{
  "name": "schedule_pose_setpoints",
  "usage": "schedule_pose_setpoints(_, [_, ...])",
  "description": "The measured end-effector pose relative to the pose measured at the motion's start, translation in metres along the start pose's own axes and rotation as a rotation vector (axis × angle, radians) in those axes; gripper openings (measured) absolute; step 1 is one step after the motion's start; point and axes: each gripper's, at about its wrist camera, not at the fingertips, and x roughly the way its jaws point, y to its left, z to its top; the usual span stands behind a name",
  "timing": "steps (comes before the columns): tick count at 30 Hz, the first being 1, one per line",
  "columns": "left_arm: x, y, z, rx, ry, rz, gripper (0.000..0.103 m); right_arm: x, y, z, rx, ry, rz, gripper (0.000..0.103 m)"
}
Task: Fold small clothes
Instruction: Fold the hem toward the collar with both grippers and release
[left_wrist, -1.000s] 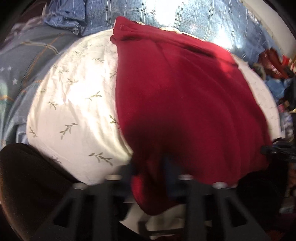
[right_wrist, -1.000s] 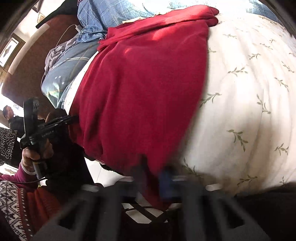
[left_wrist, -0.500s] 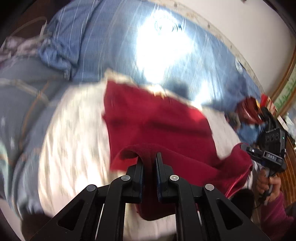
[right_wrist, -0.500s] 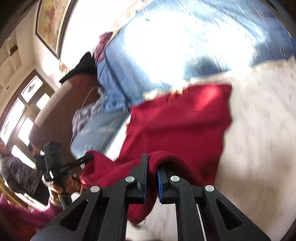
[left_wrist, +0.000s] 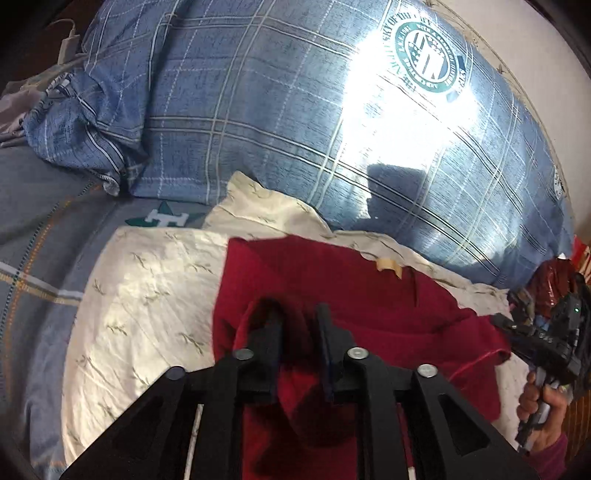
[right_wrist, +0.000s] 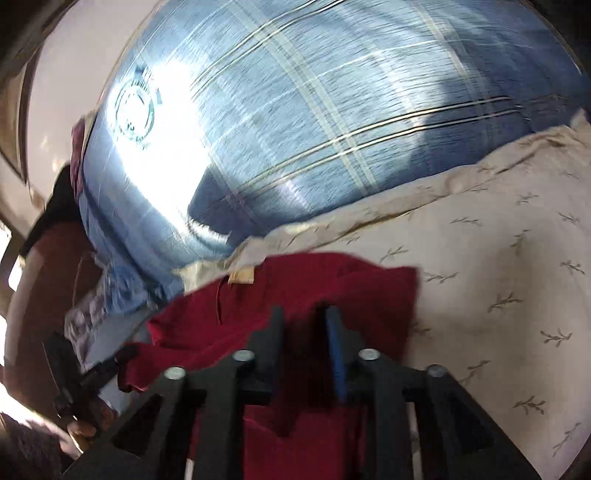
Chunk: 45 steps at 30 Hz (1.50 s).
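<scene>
A dark red garment (left_wrist: 354, 291) lies folded over on a cream leaf-print pillow (left_wrist: 147, 295), its tan label near the far edge. It also shows in the right wrist view (right_wrist: 332, 280). My left gripper (left_wrist: 299, 314) has its jaws slightly apart, with the garment's near-left edge draped loosely between and over them. My right gripper (right_wrist: 303, 314) stands the same way over the near-right edge, jaws apart with red cloth between them. The right gripper also shows far right in the left wrist view (left_wrist: 546, 339).
A big blue plaid duvet (left_wrist: 295, 110) rises behind the pillow. A grey-blue sheet (left_wrist: 37, 236) lies to the left. A brown chair or headboard (right_wrist: 44, 280) stands at the left of the right wrist view. Coloured clutter (left_wrist: 554, 280) sits at the far right.
Both grippers carried the garment's near edge up and forward over its far part, folding it. Their jaws, clamped on the cloth half a second ago, have since parted.
</scene>
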Motion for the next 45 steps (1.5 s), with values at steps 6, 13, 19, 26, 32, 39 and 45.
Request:
schedule_pose_setpoints(6, [-0.043,-0.003,-0.002,0.085,-0.148,0.002,0.064,-0.043,0.020,-0.030,-0.151,-0.017,0.049,0.034])
schedule_pose_setpoints(13, [-0.026,-0.014,-0.043,0.182,-0.034,0.015,0.063,0.007,0.064,-0.054,-0.335,0.097,-0.010,0.034])
schedule_pose_setpoints(19, [0.039,-0.013,-0.014,0.087,-0.001,0.110,0.063,0.070,0.064,0.010,-0.268,0.004,-0.173,0.035])
schedule_pose_setpoints(26, [0.088,0.005,-0.003,0.009,0.070,0.181,0.063,0.076,0.034,0.016,-0.194,0.038,-0.211,0.042])
schedule_pose_setpoints(32, [0.060,-0.008,-0.016,0.052,0.027,0.138,0.063,0.008,0.035,-0.018,-0.250,-0.001,-0.207,0.055])
schedule_pose_setpoints(39, [0.048,-0.015,-0.056,0.104,0.041,0.221,0.064,0.024,0.026,-0.051,-0.320,0.088,-0.384,0.045])
schedule_pose_setpoints(45, [0.036,-0.001,-0.068,0.031,-0.012,0.215,0.065,0.007,0.101,-0.043,-0.409,0.020,-0.256,0.049])
